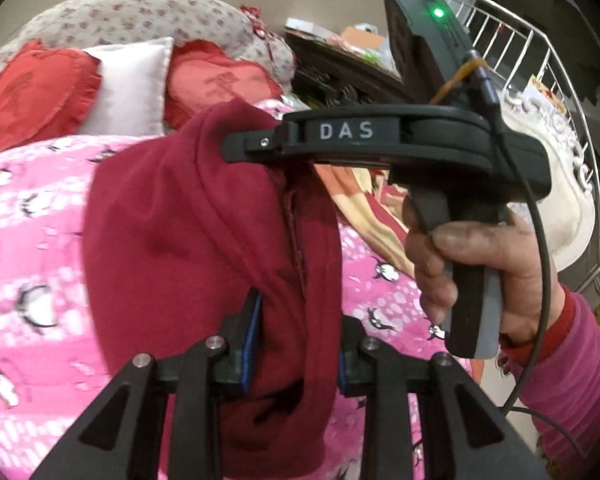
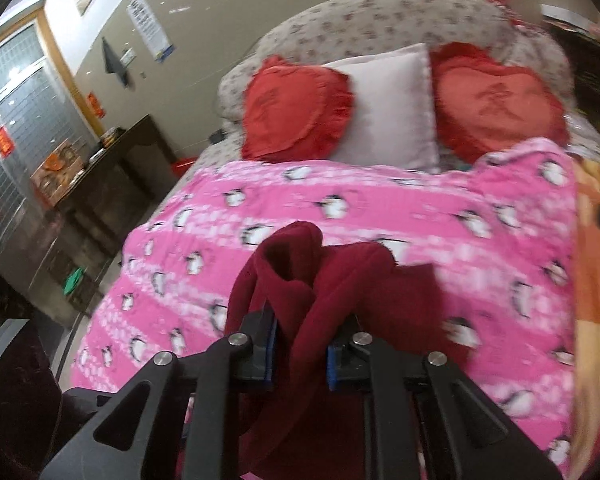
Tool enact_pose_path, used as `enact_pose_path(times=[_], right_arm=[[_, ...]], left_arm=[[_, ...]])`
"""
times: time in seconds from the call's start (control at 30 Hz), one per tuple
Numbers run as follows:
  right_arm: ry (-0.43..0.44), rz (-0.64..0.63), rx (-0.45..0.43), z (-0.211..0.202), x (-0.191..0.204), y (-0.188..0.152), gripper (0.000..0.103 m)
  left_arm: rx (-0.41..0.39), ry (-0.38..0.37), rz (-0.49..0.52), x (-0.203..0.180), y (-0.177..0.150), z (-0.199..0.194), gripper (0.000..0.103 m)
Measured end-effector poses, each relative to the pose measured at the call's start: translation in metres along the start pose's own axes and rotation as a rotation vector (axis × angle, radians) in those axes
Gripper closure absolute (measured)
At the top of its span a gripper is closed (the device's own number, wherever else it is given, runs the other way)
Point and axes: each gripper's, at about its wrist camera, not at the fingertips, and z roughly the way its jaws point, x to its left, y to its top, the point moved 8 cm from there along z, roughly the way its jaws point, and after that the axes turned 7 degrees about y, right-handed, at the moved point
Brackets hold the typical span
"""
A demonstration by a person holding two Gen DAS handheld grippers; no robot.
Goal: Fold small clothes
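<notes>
A dark red small garment (image 1: 188,232) hangs in the air above the pink penguin blanket (image 1: 32,208), held by both grippers. My left gripper (image 1: 298,344) is shut on a bunched fold of it. My right gripper shows in the left wrist view (image 1: 260,148) at centre right, held by a hand, its tips shut on the garment's upper edge. In the right wrist view my right gripper (image 2: 302,354) is shut on a bunched fold of the red garment (image 2: 324,276), above the pink blanket (image 2: 380,200). Much of the garment hangs folded on itself.
Two red heart cushions (image 2: 296,120) and a pale pillow (image 2: 392,108) lean on the floral headboard (image 2: 380,16). An orange patterned cloth (image 2: 596,240) lies at the bed's right. A dark side table (image 2: 112,168) stands left of the bed. A metal railing (image 1: 540,52) is at the right.
</notes>
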Motion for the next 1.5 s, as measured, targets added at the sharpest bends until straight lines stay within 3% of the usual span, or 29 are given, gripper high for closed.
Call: enact_pose_path(times=[0.23, 0.37, 0.4, 0.5, 0.57, 0.67, 0.87, 0.93, 1.0, 1.13, 1.23, 1.3, 1.4, 1.5], right_arm=[[-0.091, 0.083, 0.066, 0.021, -0.072, -0.04, 0.103], [-0.093, 0.113, 0.05, 0.028, -0.086, -0.048, 0.101], [-0.096, 0.127, 0.041, 0.024, -0.087, -0.048, 0.093], [-0.101, 0.162, 0.025, 0.006, -0.089, -0.047, 0.087], [-0.14, 0.151, -0.013, -0.015, -0.086, -0.046, 0.087], [-0.069, 0.134, -0.049, -0.036, -0.064, -0.046, 0.087], [0.027, 0.01, 0.05, -0.018, -0.013, -0.068, 0.087], [-0.056, -0.036, 0.085, -0.004, -0.02, -0.081, 0.087], [-0.129, -0.002, 0.115, 0.006, -0.041, -0.097, 0.091], [-0.103, 0.097, 0.064, -0.007, -0.059, -0.101, 0.09], [-0.084, 0.148, -0.016, -0.029, -0.065, -0.096, 0.084], [-0.055, 0.19, -0.036, -0.032, -0.07, -0.093, 0.073], [-0.037, 0.241, -0.017, -0.015, -0.08, -0.091, 0.061], [0.0, 0.282, 0.03, 0.011, -0.082, -0.088, 0.06]], left_arm=[[0.096, -0.037, -0.055, -0.019, -0.025, 0.036, 0.066], [0.074, -0.066, -0.025, -0.02, -0.025, 0.005, 0.056], [0.051, -0.053, 0.001, -0.02, -0.023, -0.007, 0.05], [-0.003, 0.026, 0.062, -0.005, -0.021, -0.035, 0.038], [-0.015, 0.094, 0.081, 0.011, -0.021, -0.041, 0.038], [-0.007, 0.195, 0.08, 0.038, -0.026, -0.034, 0.038], [0.068, 0.272, 0.004, 0.071, -0.048, 0.011, 0.038], [0.091, 0.267, -0.021, 0.077, -0.054, 0.027, 0.036], [0.104, 0.249, -0.054, 0.081, -0.061, 0.036, 0.032], [0.107, 0.257, -0.064, 0.083, -0.061, 0.031, 0.03], [0.08, 0.275, -0.046, 0.081, -0.053, 0.019, 0.03], [0.058, 0.286, -0.049, 0.08, -0.047, 0.011, 0.03], [0.042, 0.284, -0.085, 0.085, -0.042, 0.006, 0.03], [0.048, 0.286, -0.11, 0.089, -0.042, 0.007, 0.03]])
